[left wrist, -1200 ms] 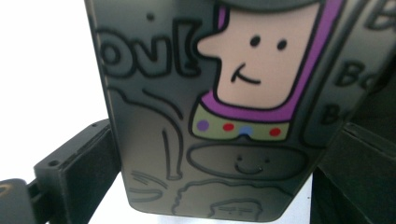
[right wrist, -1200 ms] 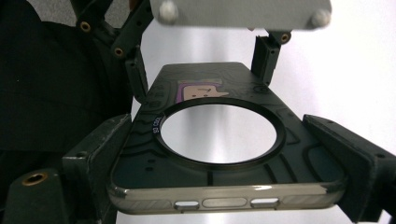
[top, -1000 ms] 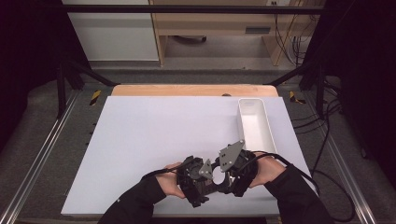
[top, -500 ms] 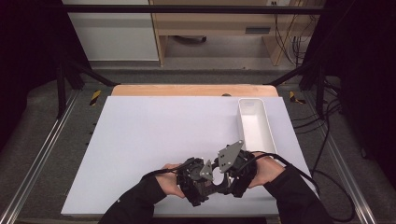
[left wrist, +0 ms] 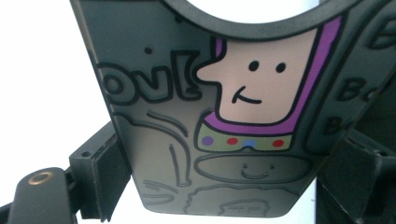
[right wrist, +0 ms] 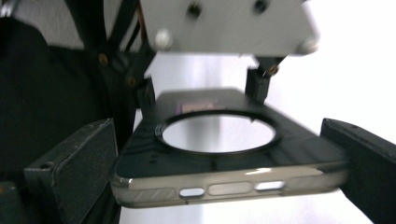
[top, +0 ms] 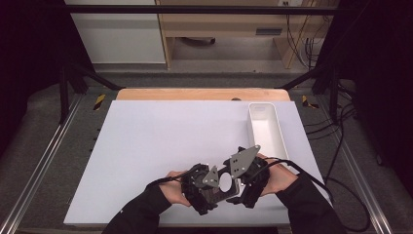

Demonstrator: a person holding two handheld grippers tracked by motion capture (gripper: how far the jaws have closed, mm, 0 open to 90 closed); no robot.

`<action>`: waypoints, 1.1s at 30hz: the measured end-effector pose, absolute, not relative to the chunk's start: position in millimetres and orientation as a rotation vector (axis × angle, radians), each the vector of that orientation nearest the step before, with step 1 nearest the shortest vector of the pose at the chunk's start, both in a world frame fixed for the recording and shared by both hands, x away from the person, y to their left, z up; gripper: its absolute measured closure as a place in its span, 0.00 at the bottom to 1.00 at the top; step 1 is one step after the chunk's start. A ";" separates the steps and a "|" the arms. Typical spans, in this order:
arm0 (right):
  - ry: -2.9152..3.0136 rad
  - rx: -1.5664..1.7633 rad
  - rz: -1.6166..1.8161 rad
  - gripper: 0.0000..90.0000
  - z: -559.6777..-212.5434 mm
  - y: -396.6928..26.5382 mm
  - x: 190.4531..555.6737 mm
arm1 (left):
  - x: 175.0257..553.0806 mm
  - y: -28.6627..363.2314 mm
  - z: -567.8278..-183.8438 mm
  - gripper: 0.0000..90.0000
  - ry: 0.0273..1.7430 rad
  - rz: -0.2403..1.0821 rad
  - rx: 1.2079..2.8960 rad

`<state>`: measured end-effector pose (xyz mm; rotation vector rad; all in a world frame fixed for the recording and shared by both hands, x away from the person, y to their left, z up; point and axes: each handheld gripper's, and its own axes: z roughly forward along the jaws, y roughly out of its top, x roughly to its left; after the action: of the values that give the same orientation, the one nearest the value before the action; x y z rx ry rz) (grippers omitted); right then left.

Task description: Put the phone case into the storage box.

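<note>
A dark see-through phone case with a round ring cut-out is held just above the table's front edge, between both grippers. My left gripper grips it from the left, my right gripper from the right. In the left gripper view the phone case shows a cartoon print, and the left gripper has a jaw pressed on each side edge. In the right gripper view the phone case lies flat with its port holes toward me, clamped by the right gripper.
A long white tray stands at the table's right side, just beyond the right hand. The white table sheet stretches left and back. Cables trail off the right edge.
</note>
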<state>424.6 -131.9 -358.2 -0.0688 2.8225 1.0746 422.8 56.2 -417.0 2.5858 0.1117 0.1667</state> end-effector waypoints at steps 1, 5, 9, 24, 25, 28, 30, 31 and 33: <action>2.808 -0.064 1.112 0.00 -355.9 -133.9 424.9 | 422.1 57.2 -417.4 0.13 0.116 0.175 2.569; 2.736 -0.040 1.209 0.00 -348.2 -142.9 424.8 | 422.5 62.9 -417.0 0.13 0.138 0.169 2.532; 2.689 -0.013 1.288 0.00 -346.5 -149.9 423.6 | 422.8 69.4 -417.1 0.13 0.161 0.173 2.475; 2.576 0.067 1.453 0.00 -358.4 -168.1 417.9 | 421.0 82.9 -425.4 0.13 0.249 0.164 2.286; 2.577 0.071 1.461 0.00 -359.8 -168.8 418.1 | 420.5 83.7 -426.1 0.13 0.253 0.168 2.276; 2.572 0.087 1.474 0.00 -364.2 -169.7 417.8 | 419.5 86.4 -427.5 0.13 0.263 0.145 2.243; 2.566 0.092 1.485 0.00 -367.2 -169.5 417.6 | 418.5 88.0 -428.1 0.13 0.269 0.145 2.227; 2.565 0.094 1.489 0.00 -368.4 -169.3 417.9 | 418.4 88.6 -428.2 0.13 0.268 0.137 2.220; 2.567 0.097 1.497 0.00 -370.6 -168.0 418.4 | 418.3 89.5 -428.0 0.13 0.273 0.132 2.207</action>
<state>418.4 -168.0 -370.6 0.0970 2.5669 1.4968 418.3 89.5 -428.0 2.2071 0.2735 0.1322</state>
